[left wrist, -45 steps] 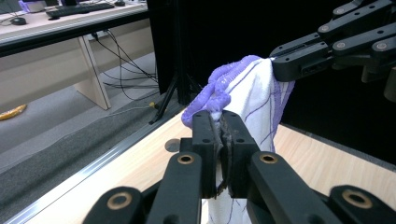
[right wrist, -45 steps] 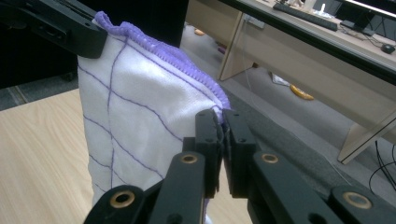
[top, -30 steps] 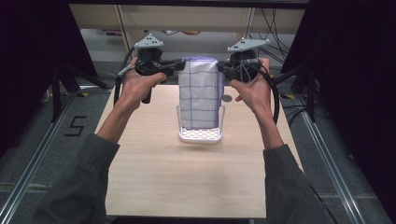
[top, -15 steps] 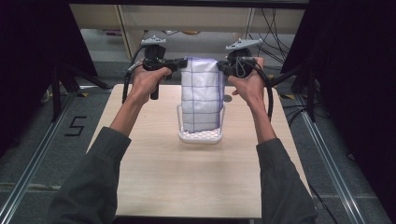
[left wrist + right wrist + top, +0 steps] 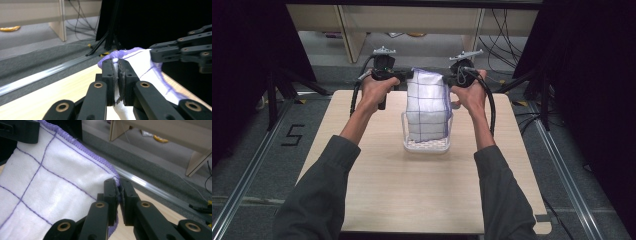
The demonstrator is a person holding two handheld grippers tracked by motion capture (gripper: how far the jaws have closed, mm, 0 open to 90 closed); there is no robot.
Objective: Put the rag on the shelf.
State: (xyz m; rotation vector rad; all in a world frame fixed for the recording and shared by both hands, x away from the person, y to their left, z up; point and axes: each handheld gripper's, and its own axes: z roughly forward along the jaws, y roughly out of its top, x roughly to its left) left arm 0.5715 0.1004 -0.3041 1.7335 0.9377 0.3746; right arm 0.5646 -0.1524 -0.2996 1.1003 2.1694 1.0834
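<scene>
You hold the cloth (image 5: 427, 107) by its two upper corners, one in each tool. Your left gripper (image 5: 117, 63) has its jaws pressed together on the purple hem of one corner, and your right gripper (image 5: 117, 185) pinches the other corner in the same way; in both gripper views only a thin fold of fabric sits between the pads. The cloth hangs stretched between them above the far middle of the table (image 5: 377, 200), and its lower edge reaches into the small clear basket (image 5: 426, 146) that stands there.

My judgement is that you are lowering the cloth into this basket, so the risks come from that. The hold is very close to the edge of the hem, so if you pull your hands apart too strongly, a corner can slip out and the cloth falls to one side. The cloth looks about as wide as the basket; if you lower it flat and spread, the sides can hang over the rim instead of going inside. The basket is light, I think, so a sideways drag of the fabric may push or tip it. Bring your hands a little closer together and go down straight.
</scene>
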